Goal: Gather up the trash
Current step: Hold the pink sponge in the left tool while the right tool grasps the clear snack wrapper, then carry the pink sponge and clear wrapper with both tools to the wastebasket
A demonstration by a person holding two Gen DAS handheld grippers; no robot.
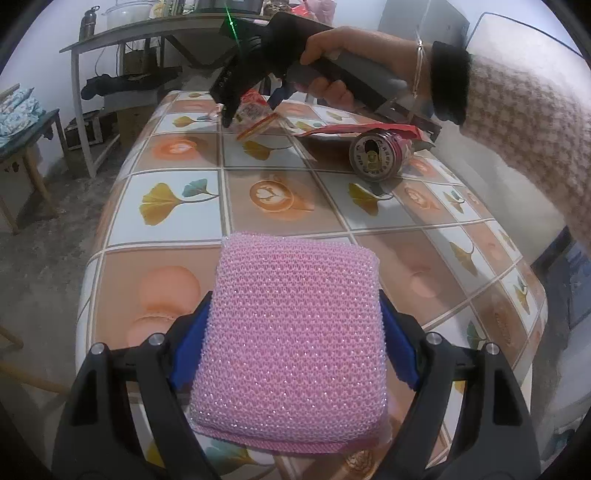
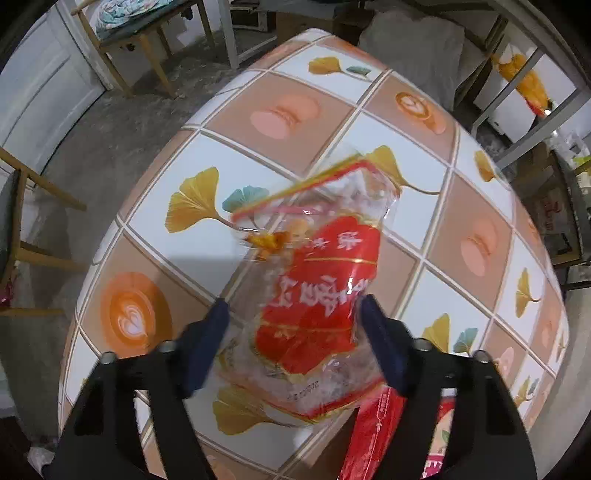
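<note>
Wrapper (image 2: 314,295) thin crinkly film, light, slippery | mid-tabletop (image 2: 258,177), can (image 1: 376,157) at 3 o'clock | right gripper (image 2: 291,325) half-closed astride it, contact unclear | left gripper (image 1: 295,354) holding pink sponge (image 1: 295,332) | pinch mid-body.

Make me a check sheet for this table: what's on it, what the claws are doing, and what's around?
Surface: table under a cloth printed with leaves and coffee cups.
Job's things: clear and red wrapper; red packet; can lying on its side.
Clutter: pink scrubbing pad.
Claws: left claw shut on the pad; right claw around the wrapper, left pad apart from it, grip not settled.
Cables: nothing seen.
Surroundings: metal bench, wooden chair, concrete floor.
</note>
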